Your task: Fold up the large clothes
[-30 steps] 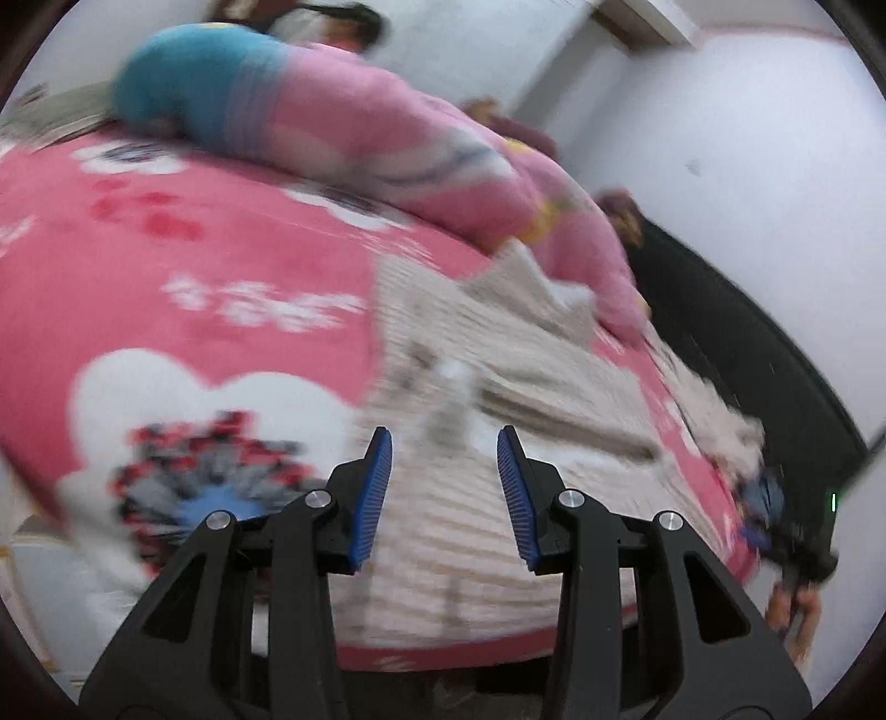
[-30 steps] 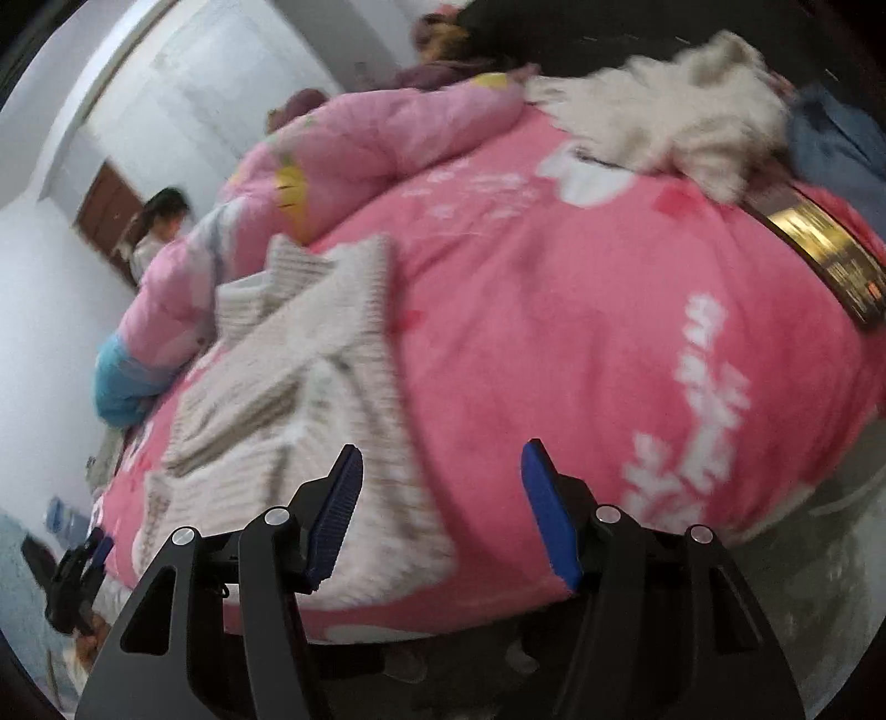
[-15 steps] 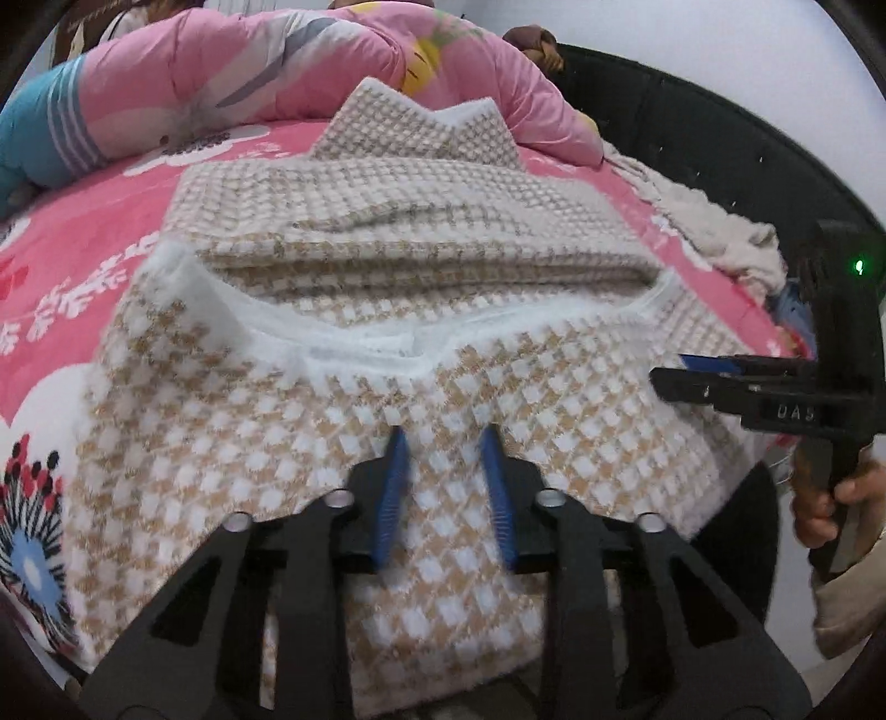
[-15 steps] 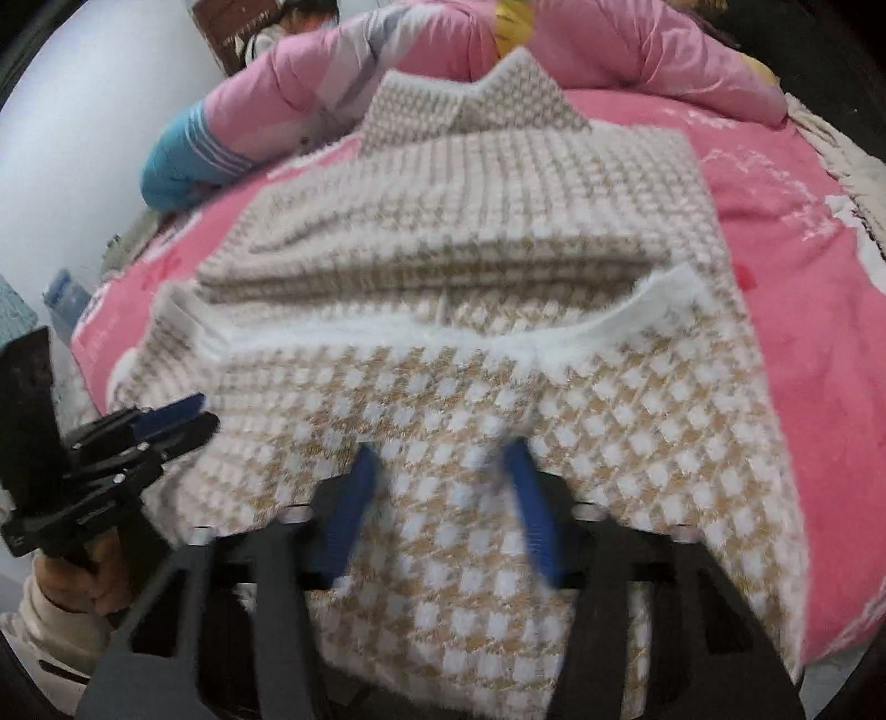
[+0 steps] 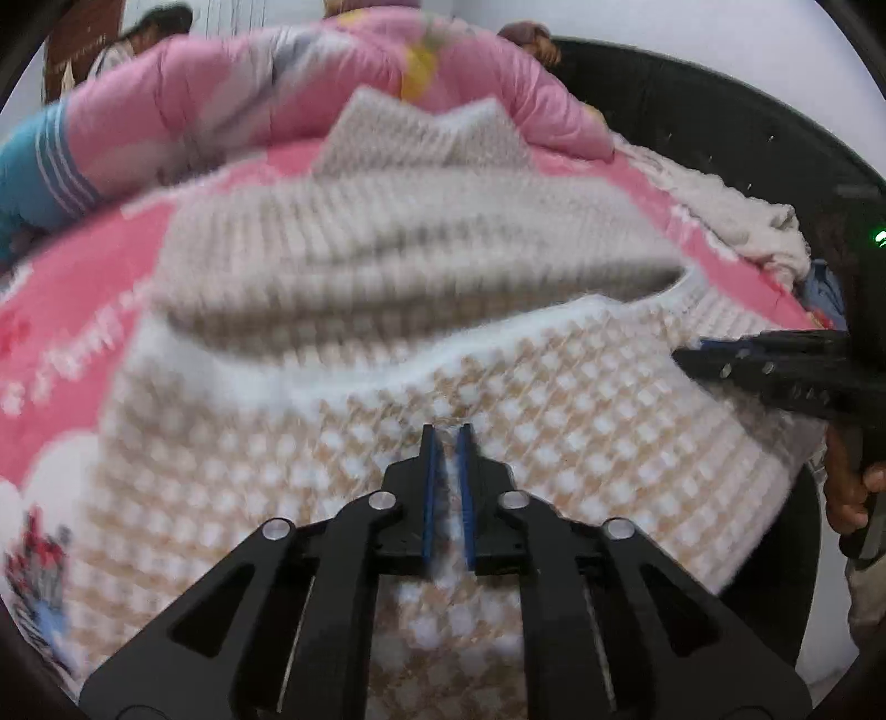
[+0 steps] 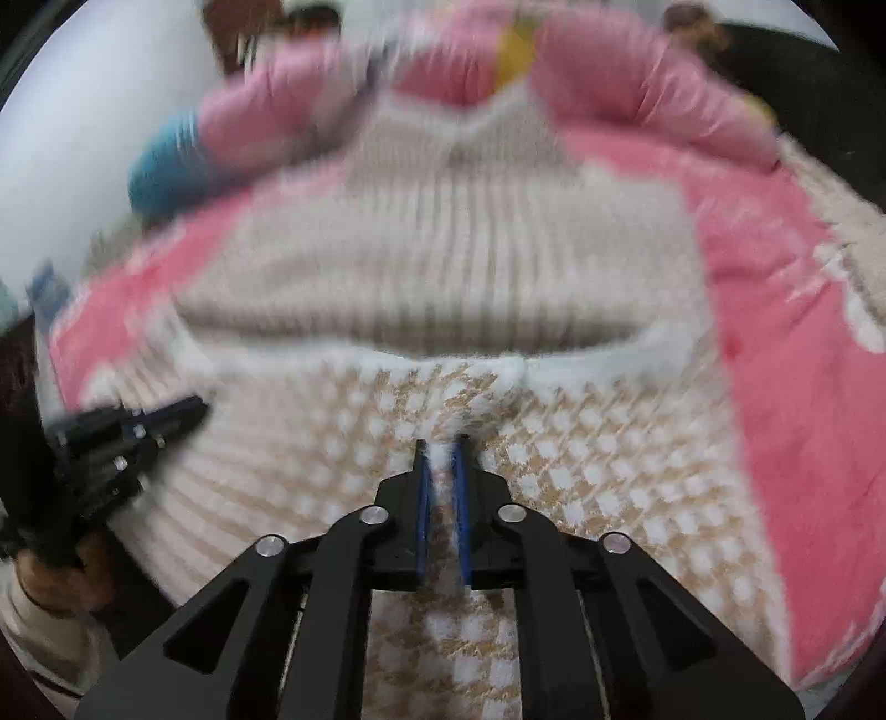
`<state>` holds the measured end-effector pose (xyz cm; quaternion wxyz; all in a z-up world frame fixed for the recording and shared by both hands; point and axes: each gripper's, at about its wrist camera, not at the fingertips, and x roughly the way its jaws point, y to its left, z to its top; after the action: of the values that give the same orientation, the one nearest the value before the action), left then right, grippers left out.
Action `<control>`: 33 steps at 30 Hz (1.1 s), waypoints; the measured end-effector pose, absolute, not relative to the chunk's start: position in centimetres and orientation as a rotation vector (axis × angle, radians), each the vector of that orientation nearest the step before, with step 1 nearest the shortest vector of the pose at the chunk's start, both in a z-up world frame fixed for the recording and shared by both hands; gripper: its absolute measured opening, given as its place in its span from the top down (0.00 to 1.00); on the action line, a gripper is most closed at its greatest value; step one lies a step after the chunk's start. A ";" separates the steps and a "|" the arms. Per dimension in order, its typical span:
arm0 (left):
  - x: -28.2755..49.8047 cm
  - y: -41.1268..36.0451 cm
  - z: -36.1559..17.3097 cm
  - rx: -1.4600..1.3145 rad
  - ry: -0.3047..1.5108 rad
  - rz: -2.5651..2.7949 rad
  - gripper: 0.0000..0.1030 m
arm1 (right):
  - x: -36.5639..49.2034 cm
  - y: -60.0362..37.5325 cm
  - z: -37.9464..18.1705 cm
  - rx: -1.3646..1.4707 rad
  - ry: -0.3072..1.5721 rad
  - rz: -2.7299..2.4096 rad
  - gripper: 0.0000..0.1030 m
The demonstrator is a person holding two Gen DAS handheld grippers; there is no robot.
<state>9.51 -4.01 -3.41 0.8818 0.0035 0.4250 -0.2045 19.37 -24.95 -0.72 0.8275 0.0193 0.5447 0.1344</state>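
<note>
A beige-and-white houndstooth knit garment (image 5: 387, 266) (image 6: 443, 266) lies spread on the pink bed, its near part doubled over with a white edge across the middle. My left gripper (image 5: 446, 429) sits on the near hem, jaws closing down on a pinch of the knit, pads pressing it. My right gripper (image 6: 441, 443) is on the same hem further right, its jaws closing with fluffy fabric pinched between the blue pads. Each view also shows the other: the right gripper (image 5: 692, 354) at the right edge, the left gripper (image 6: 199, 407) at the left, held in a hand (image 6: 50, 576).
The garment rests on a pink flowered blanket (image 5: 66, 332). A rolled pink and blue quilt (image 5: 277, 83) lies along the far side. A cream cloth (image 5: 736, 216) is heaped at the right by the black headboard (image 5: 692, 99). A person (image 5: 149, 22) is at the back left.
Both grippers came down onto the garment's near hem and went from wide open to closed on the knit. The garment now fills both views.
</note>
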 end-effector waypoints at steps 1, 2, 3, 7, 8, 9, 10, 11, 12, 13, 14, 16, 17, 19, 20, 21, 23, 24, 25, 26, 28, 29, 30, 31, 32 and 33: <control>9.3 -3.7 -3.3 -0.004 0.874 -0.434 0.91 | 19.1 -25.4 -0.5 0.065 1.149 0.301 0.83; 9.1 -3.5 -2.9 -0.011 0.868 -0.443 0.89 | 19.0 -25.9 0.0 0.077 1.153 0.316 0.80; 9.0 -3.0 -2.4 -0.021 0.862 -0.446 0.81 | 18.8 -26.4 0.6 0.093 1.154 0.327 0.70; 8.0 -0.1 -0.2 -0.059 0.777 -0.438 0.71 | 17.7 -30.7 4.0 0.153 1.041 0.274 0.50; 7.9 1.0 0.4 -0.063 0.752 -0.414 0.71 | 17.6 -31.5 4.3 0.154 1.027 0.244 0.50; 7.9 1.6 0.6 -0.061 0.744 -0.392 0.71 | 17.6 -32.3 4.6 0.147 1.012 0.203 0.50; 8.1 2.3 0.8 -0.055 0.739 -0.352 0.71 | 17.6 -33.3 4.6 0.132 1.002 0.149 0.50; 8.6 3.0 0.7 -0.040 0.742 -0.292 0.71 | 17.8 -33.9 4.5 0.123 1.002 0.114 0.50; 9.0 3.6 0.5 -0.024 0.750 -0.243 0.71 | 18.1 -34.2 4.2 0.120 1.007 0.094 0.50; 9.4 4.0 0.2 -0.008 0.763 -0.195 0.71 | 18.5 -34.5 3.4 0.116 1.020 0.080 0.50; 10.0 4.4 -0.3 0.014 0.786 -0.144 0.71 | 18.8 -34.5 3.0 0.108 1.029 0.075 0.51; 10.9 5.0 -1.2 0.033 0.816 -0.100 0.71 | 19.6 -33.8 1.8 0.080 1.050 0.083 0.57; 11.3 5.3 -1.7 0.029 0.834 -0.086 0.71 | 19.8 -33.4 1.2 0.060 1.065 0.082 0.60; 11.7 5.7 -2.1 0.018 0.847 -0.079 0.72 | 20.2 -32.6 0.6 0.003 1.073 0.042 0.76; 11.8 5.6 -2.1 0.019 0.846 -0.079 0.78 | 20.2 -32.4 0.9 -0.011 1.068 0.027 0.82; 11.7 5.6 -2.1 0.021 0.846 -0.083 0.86 | 20.1 -32.7 1.3 0.021 1.058 0.038 0.89; 11.6 5.6 -1.3 0.003 0.825 -0.099 0.92 | 19.6 -33.0 2.7 0.046 1.010 0.021 0.90; 11.3 5.5 -0.8 -0.003 0.808 -0.105 0.92 | 19.5 -33.1 3.5 0.047 0.980 0.012 0.91; 11.0 5.4 0.4 -0.006 0.766 -0.114 0.92 | 19.3 -33.1 4.4 0.050 0.949 0.007 0.91; 10.7 5.3 1.4 -0.006 0.731 -0.115 0.92 | 19.1 -33.1 5.5 0.050 0.913 0.002 0.91; 10.4 5.3 3.1 -0.007 0.671 -0.106 0.92 | 19.5 -33.1 6.4 0.040 0.884 -0.003 0.91; 10.6 5.3 3.4 -0.004 0.660 -0.103 0.92 | 19.7 -33.1 6.6 0.031 0.870 -0.009 0.91; 11.0 5.3 3.3 0.005 0.657 -0.092 0.92 | 19.9 -33.1 6.6 0.027 0.866 -0.014 0.91; 11.5 5.4 3.0 0.009 0.667 -0.083 0.92 | 20.3 -33.2 6.3 0.031 0.867 -0.016 0.91; 12.1 5.4 2.2 0.007 0.683 -0.082 0.92 | 20.7 -33.3 5.6 0.037 0.876 -0.018 0.91; 12.5 5.4 1.5 0.009 0.697 -0.078 0.92 | 21.1 -33.3 4.5 0.030 0.894 -0.027 0.91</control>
<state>12.50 5.38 1.50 0.9392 0.0046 0.3412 -0.0384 21.13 -33.33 4.47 0.9016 0.0146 0.4322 -0.0130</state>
